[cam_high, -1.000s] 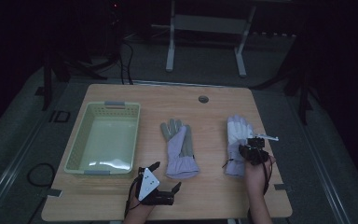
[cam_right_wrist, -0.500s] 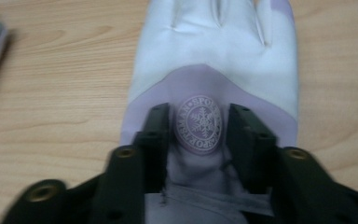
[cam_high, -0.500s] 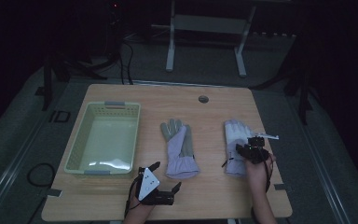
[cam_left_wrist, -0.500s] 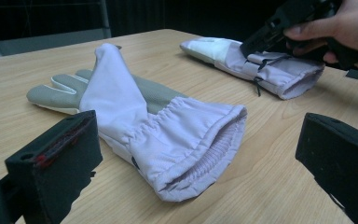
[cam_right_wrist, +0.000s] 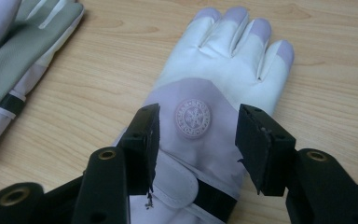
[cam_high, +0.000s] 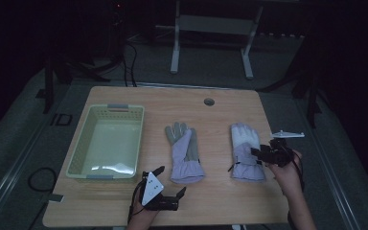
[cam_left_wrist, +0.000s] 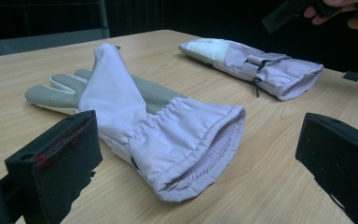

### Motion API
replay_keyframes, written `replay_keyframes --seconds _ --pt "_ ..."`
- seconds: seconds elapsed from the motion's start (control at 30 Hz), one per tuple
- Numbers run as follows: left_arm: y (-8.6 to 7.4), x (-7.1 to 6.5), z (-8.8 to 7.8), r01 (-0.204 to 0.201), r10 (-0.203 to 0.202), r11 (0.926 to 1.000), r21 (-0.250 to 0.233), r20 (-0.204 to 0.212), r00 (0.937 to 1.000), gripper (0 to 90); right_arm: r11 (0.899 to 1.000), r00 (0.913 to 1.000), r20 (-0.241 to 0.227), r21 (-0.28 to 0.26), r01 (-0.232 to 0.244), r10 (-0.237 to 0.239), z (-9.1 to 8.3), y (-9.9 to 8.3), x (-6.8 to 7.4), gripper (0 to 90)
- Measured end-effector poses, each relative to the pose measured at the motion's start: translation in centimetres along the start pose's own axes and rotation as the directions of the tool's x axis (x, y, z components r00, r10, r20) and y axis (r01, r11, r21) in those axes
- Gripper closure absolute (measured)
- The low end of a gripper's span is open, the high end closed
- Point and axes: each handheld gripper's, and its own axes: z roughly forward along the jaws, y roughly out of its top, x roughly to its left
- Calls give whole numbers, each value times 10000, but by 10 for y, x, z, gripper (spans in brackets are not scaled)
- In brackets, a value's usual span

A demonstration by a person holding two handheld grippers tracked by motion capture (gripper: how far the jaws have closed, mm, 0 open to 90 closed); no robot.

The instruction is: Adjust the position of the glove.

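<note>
Two lilac winter gloves lie flat on the wooden table (cam_high: 139, 211). The left glove (cam_high: 184, 153) shows its grey palm, cuff toward me. My left gripper (cam_high: 171, 181) stands open just short of that cuff (cam_left_wrist: 200, 144), its jaws (cam_left_wrist: 196, 140) wide on either side and not touching. The right glove (cam_high: 244, 151) lies back up, white fingers away from me, with a round emblem (cam_right_wrist: 193, 116). My right gripper (cam_high: 258, 154) hovers over its wrist. Its jaws (cam_right_wrist: 198, 119) have just been opening and stand apart above the glove (cam_right_wrist: 223, 51), pressing on nothing.
A pale green basket (cam_high: 79, 148) stands at the table's left. A round cable hole (cam_high: 209, 101) sits near the far edge. Beyond the table stand the legs of a metal frame (cam_high: 175, 52). The right hand (cam_left_wrist: 340, 9) appears far off in the left gripper view.
My right gripper has opened, let go of the right glove's cuff and drawn back a little to the right and up. The left gripper has stayed still.
</note>
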Motion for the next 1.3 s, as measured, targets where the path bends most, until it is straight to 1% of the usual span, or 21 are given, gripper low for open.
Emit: replay_keyframes --seconds 0.07,0.1,0.13,0.2,0.27,0.3,0.33,0.37,0.4,0.43,0.5,0.57,0.67,0.73,0.8,0.83,0.9,1.0,1.1,1.13,1.3 --pt "0 0 0 27 -27 10000 -38 15 10000 2 10000 10000 66 41 61 -61 4 -1 0 492" --pt "0 0 -1 29 -28 10000 -46 20 10000 2 9999 9999 -68 98 102 -101 10 -1 1 489" --pt "0 0 0 20 -20 10000 -47 16 10000 2 9999 9999 -48 82 120 -119 14 -2 1 488" --pt "0 0 0 -29 29 10000 -14 -7 10000 2 9995 9998 117 251 176 -179 24 -3 1 491" --pt "0 -1 0 -57 57 10000 25 -20 10000 2 9995 10000 37 324 13 -15 32 -4 0 488" --pt "0 -1 0 -57 57 10000 25 -20 10000 2 9995 10000 37 324 13 -15 32 -4 0 488" --pt "0 -1 0 -44 44 10000 41 -26 10000 2 9996 9998 190 288 -13 7 37 -5 -1 489" --pt "0 -1 0 -36 36 10000 44 -31 10000 2 9991 9997 233 415 -78 69 45 -8 -3 497" --pt "0 -1 0 -29 29 10000 50 -33 10000 2 9979 9997 146 607 -214 206 54 -13 -4 473" --pt "0 -1 1 -36 36 10000 55 -28 10000 2 9983 9998 158 577 -118 109 56 -15 -4 466" --pt "0 -1 1 -40 41 10000 69 -43 10000 2 9993 9998 214 382 44 -52 56 -18 -1 416" --pt "0 -1 1 -36 36 10000 88 -52 10000 2 9993 9989 361 246 275 -283 58 -21 2 407" --pt "0 -1 1 -42 43 10000 84 -69 10000 2 9996 9991 350 187 229 -235 58 -22 2 409" --pt "0 -1 1 -66 66 9999 84 -74 10000 2 9996 9993 316 196 183 -189 58 -22 1 449" --pt "0 -1 1 -58 59 10000 81 -73 10000 2 9996 9996 207 218 191 -195 58 -22 1 546" --pt "0 -1 1 -58 59 10000 81 -73 10000 2 9996 9996 207 218 191 -195 58 -22 1 546" --pt "0 -1 1 -58 59 10000 81 -77 10000 2 9993 10000 43 365 -71 70 57 -20 1 648" --pt "0 -1 1 -63 63 10000 72 -81 9999 2 9989 9995 40 344 -314 313 56 -20 2 724" --pt "0 -1 1 -46 46 10000 63 -64 10000 2 9988 9992 154 284 -386 382 52 -19 4 770" --pt "0 -1 1 -40 40 10000 64 -60 10000 2 9981 9984 120 287 -551 548 50 -18 4 778" --pt "0 -1 1 -30 30 10000 58 -60 10000 2 9974 9978 106 280 -664 661 38 -10 6 794"
